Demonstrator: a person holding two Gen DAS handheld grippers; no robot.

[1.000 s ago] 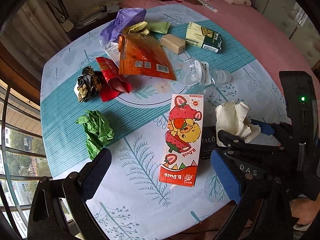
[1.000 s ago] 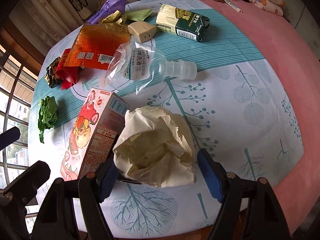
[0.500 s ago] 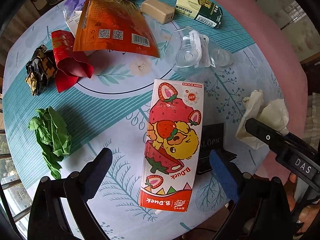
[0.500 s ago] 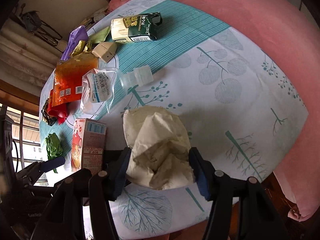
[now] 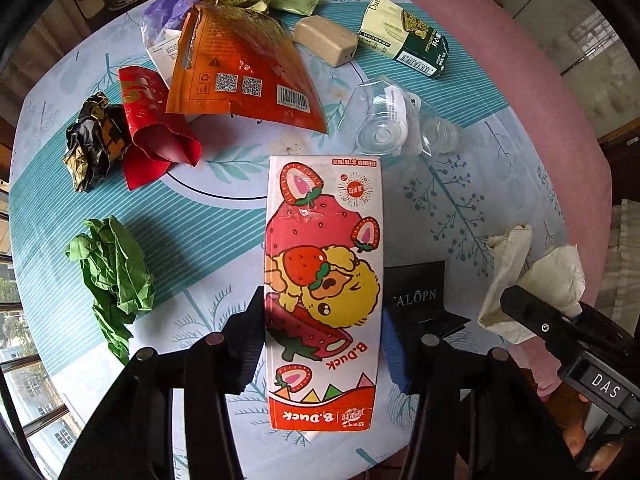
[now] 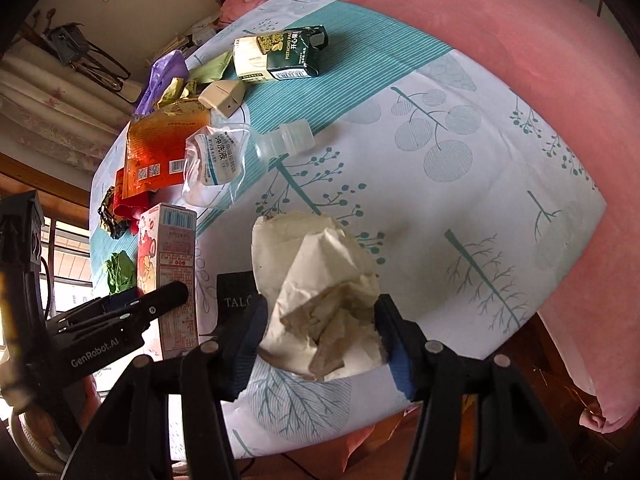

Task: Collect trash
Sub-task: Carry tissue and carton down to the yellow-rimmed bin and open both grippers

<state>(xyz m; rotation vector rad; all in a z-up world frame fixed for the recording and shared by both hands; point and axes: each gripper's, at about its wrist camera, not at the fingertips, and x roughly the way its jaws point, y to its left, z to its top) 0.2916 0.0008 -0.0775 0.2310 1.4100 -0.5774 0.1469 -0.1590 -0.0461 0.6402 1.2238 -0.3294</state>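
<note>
Left wrist view: we see the left gripper [image 5: 322, 344] pointing down at the table [image 5: 500, 168], its jaws having just closed in on the strawberry carton [image 5: 322, 280]; both pads now press against the carton's long sides near its lower half, so the carton is clamped. It lies flat on the leaf-print cloth, printed face up. Beside its right edge sits a small black card [image 5: 416, 292]. Beyond the carton lie a crushed clear bottle [image 5: 384, 128], an orange pouch [image 5: 240, 68], a red wrapper [image 5: 154, 128], a crumpled dark foil [image 5: 92, 144], a beige block [image 5: 326, 40] and a green box [image 5: 404, 40]. A green paper wad [image 5: 114, 276] lies well left of the carton. At the right edge the right gripper holds a cream paper wad [image 5: 532, 276].

From the right wrist view, the right gripper [image 6: 322, 332] has its jaws clamped on the paper wad [image 6: 320, 300], having just closed slightly further; the wad bulges up between the blue pads, and we cannot tell whether it still touches the cloth. The carton [image 6: 172, 264] stands to the left with the left gripper's finger [image 6: 160, 304] across its side. The bottle [image 6: 224, 160] and green box [image 6: 276, 54] lie farther off.
</note>
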